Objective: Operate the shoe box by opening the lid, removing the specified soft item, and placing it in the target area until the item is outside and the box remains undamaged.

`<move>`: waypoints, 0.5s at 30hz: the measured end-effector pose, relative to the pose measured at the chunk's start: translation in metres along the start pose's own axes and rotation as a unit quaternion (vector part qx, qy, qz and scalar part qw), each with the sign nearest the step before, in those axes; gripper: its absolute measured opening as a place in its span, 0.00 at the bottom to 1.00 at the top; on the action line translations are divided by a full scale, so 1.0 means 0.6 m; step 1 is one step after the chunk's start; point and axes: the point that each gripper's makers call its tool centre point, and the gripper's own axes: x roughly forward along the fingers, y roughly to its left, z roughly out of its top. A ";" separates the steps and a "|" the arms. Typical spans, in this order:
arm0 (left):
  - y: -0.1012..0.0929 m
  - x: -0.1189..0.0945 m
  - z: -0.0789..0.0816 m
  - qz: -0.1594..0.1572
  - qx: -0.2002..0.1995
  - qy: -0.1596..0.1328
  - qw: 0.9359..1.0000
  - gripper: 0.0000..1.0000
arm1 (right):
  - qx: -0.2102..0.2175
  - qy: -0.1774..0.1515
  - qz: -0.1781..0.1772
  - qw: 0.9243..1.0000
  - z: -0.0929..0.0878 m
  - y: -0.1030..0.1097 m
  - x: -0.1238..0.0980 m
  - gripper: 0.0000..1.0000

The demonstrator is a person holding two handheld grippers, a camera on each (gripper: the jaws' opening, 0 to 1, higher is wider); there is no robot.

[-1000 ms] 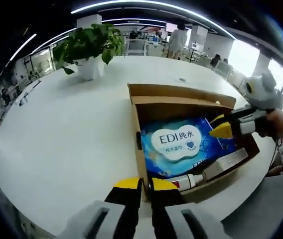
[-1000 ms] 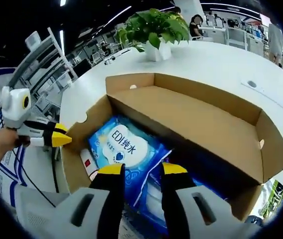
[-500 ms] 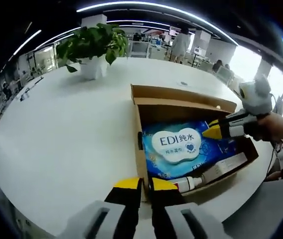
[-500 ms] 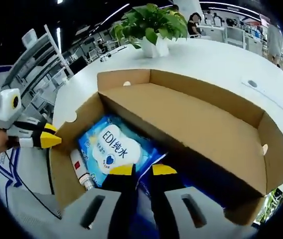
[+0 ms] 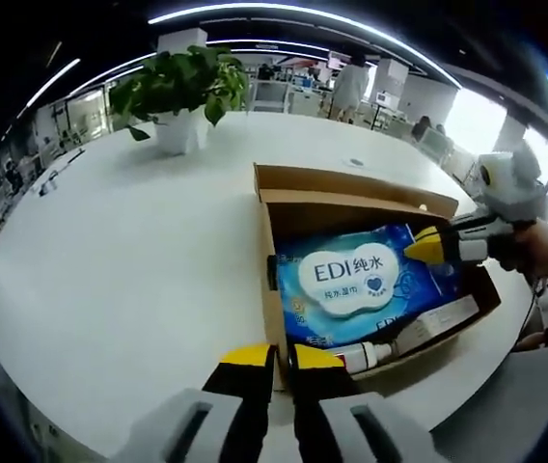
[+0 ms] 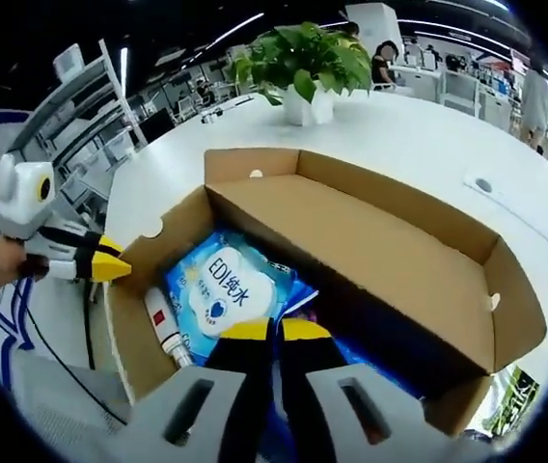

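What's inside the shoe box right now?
Inside the shoe box: a blue wet-wipes pack, a white tube and a long white box. Anything beneath the pack is covered.

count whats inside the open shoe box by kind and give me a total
blue wet wipes pack: 1
white tube with red label: 1
long white box: 1
total: 3, all in the cardboard shoe box

1. The right gripper [image 6: 266,331] has squeezed its jaws together on the blue wipes pack [image 6: 218,292].
2. That end of the pack [image 5: 366,280] now sits raised inside the shoe box [image 5: 351,198].
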 end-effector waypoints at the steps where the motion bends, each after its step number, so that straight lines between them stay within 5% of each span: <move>1: 0.000 0.000 0.000 0.000 -0.001 0.000 1.000 0.06 | -0.003 -0.002 -0.001 1.000 0.002 0.001 -0.004 0.00; 15: -0.002 0.000 -0.001 -0.003 0.017 0.017 1.000 0.07 | -0.003 -0.018 -0.021 1.000 0.010 -0.015 -0.052 0.00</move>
